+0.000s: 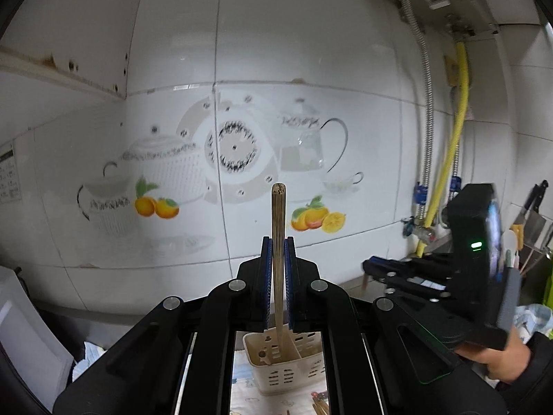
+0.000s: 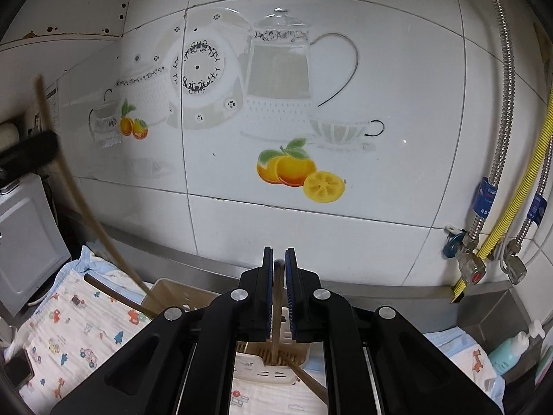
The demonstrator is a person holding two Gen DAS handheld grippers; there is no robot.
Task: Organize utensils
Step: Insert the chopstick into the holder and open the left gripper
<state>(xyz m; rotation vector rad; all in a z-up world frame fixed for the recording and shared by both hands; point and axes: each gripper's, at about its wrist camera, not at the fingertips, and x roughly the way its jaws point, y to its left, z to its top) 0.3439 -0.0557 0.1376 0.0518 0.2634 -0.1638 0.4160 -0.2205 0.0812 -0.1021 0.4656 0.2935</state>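
Left tongs [image 1: 278, 242] pinch a chopstick [image 1: 277, 214] — right tongs [image 2: 278, 254] pinch another chopstick [image 2: 277, 297].

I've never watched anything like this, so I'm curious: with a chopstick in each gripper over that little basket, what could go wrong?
1. The left gripper pinches its chopstick partway along; most of it sticks out, so it could swivel or slip.
2. The right gripper holds its chopstick near the top; the lower end might catch the cream holder wall or divider.
3. A loose chopstick leans out of the holder and could get knocked.
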